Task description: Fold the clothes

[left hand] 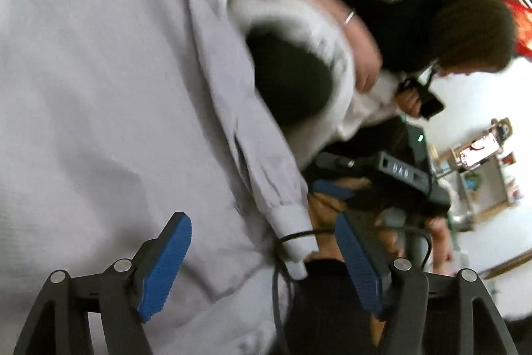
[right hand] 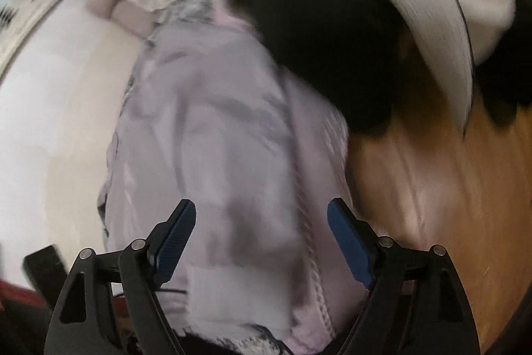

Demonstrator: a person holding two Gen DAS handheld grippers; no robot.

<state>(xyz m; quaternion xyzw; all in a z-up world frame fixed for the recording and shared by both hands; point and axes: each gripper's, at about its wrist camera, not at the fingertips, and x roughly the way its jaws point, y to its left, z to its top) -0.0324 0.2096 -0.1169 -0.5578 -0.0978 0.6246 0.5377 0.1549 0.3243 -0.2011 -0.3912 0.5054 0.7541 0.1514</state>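
Left tool (left hand: 262,268) spread over lilac shirt (left hand: 99,88), right tool (right hand: 262,242) spread, wood floor (right hand: 432,188) there only

My right wrist view is smeared by motion, so the pale lilac shirt (right hand: 212,128) and the black and white garment (right hand: 332,32) above it lose their edges. In my left view, the shirt's cuff (left hand: 292,238) partly hides a black cable (left hand: 282,258).

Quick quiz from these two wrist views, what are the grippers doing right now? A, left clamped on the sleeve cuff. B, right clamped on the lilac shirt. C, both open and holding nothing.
C: the left gripper and right gripper both show spread fingers, with the lilac shirt lying beyond them ungripped.
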